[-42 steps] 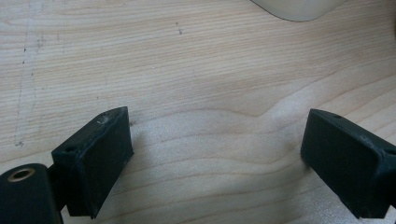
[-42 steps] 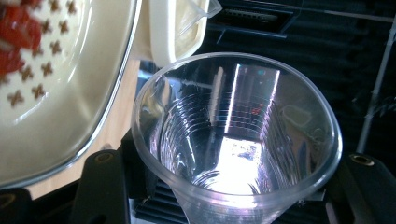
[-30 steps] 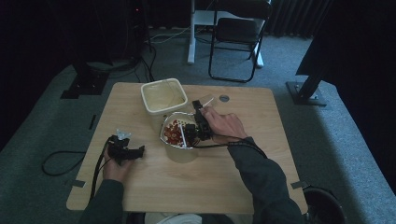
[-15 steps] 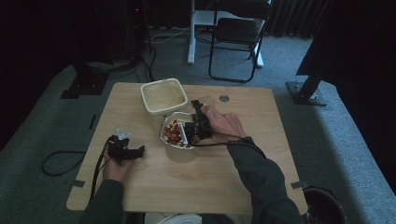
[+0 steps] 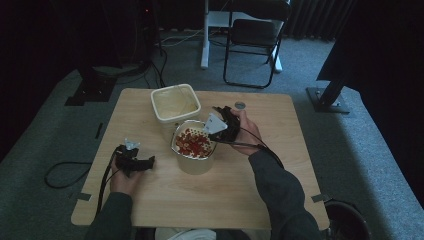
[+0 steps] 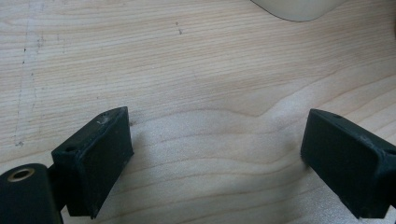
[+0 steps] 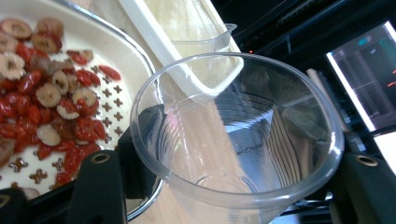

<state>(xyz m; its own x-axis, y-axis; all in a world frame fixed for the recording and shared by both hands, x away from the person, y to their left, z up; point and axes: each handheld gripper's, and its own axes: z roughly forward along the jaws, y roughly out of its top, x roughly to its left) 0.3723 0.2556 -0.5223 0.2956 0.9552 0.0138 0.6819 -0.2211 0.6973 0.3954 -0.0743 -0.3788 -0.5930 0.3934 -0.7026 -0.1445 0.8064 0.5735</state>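
Observation:
A clear plastic cup (image 7: pixel 243 140) lies tilted between my right gripper's jaws, which press on its sides; its mouth faces the camera and nothing is inside. My right gripper (image 5: pixel 220 127) hovers at the right rim of a perforated strainer (image 5: pixel 176 145) that sits on a cream pot (image 5: pixel 195 165). Red berries and pale slices (image 7: pixel 46 102) fill the strainer. My left gripper (image 5: pixel 145 162) rests low on the table (image 6: pixel 187 70) at the left. Its jaws (image 6: pixel 215 154) stand wide with bare wood between them.
A white rectangular tub (image 5: pixel 175 102) stands just behind the strainer, and a second clear cup (image 7: pixel 205 42) is inside it. A small round disc (image 5: pixel 240 105) lies near the table's far edge. A folding chair (image 5: pixel 255 35) stands beyond the table.
My right gripper has shifted a little to the right and up with the cup, off the middle of the strainer. The left gripper has not moved.

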